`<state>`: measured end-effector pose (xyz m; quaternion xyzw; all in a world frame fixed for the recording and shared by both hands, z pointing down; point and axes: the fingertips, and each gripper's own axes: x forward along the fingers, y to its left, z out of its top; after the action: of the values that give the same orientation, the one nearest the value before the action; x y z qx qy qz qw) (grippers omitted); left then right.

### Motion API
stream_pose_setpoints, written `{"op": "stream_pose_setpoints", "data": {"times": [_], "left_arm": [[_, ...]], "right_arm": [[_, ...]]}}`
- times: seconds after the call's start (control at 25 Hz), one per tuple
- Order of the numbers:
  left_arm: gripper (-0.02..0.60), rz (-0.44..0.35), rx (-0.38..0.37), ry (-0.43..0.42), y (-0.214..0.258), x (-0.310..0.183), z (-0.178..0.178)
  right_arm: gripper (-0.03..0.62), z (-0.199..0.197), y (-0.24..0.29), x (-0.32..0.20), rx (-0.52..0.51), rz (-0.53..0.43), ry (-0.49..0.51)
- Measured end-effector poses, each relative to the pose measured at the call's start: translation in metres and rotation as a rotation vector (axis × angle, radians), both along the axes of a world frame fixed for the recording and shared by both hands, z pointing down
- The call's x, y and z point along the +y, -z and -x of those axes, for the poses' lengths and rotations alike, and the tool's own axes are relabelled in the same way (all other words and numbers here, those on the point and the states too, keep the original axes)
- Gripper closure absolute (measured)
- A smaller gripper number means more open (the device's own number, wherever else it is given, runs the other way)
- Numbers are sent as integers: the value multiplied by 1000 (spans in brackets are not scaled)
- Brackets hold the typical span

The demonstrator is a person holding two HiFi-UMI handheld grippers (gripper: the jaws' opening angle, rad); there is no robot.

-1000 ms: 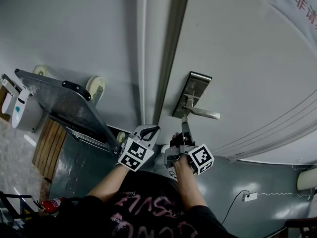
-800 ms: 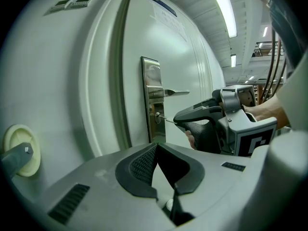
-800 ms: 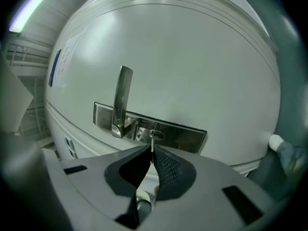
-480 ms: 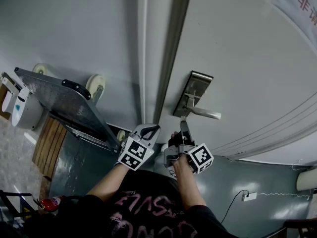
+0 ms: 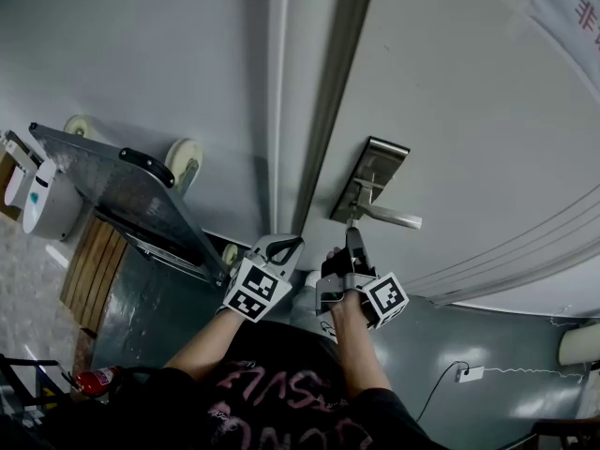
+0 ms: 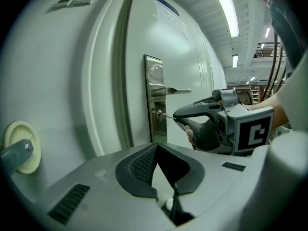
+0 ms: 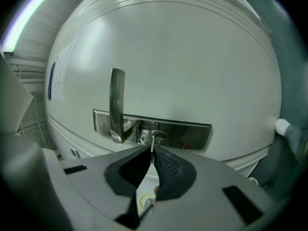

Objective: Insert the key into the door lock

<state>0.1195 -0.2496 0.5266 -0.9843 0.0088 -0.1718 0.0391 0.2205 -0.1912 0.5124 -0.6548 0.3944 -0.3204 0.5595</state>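
Observation:
A steel lock plate (image 5: pixel 368 182) with a lever handle (image 5: pixel 392 217) is on the white door (image 5: pixel 450 111). My right gripper (image 5: pixel 352 235) is shut on a thin metal key (image 7: pixel 152 147). The key's tip is at the keyhole (image 7: pixel 157 134) under the lever (image 7: pixel 117 102), and seems slightly in. In the left gripper view the key (image 6: pixel 167 114) bridges the right gripper (image 6: pixel 177 117) and the keyhole (image 6: pixel 158 113). My left gripper (image 5: pixel 289 244) hangs beside it near the door frame, its jaws shut on nothing (image 6: pixel 155 147).
The door frame (image 5: pixel 330 111) runs left of the lock. A flat metal cart (image 5: pixel 131 200) with pale wheels (image 5: pixel 185 157) leans on the wall at the left. A red extinguisher (image 5: pixel 94 380) and a wall socket (image 5: pixel 466 373) sit low down.
Almost nothing differs. The right gripper stays at the lock with the key, edging slightly towards the keyhole; the left gripper holds still.

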Motion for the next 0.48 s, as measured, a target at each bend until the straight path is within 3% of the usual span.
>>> {"op": "stream_pose_setpoints", "data": {"times": [0.48], "left_arm": [[569, 8, 0, -13, -1, 1, -11]], "right_arm": [[513, -9, 3, -8, 41, 33, 14]]}}
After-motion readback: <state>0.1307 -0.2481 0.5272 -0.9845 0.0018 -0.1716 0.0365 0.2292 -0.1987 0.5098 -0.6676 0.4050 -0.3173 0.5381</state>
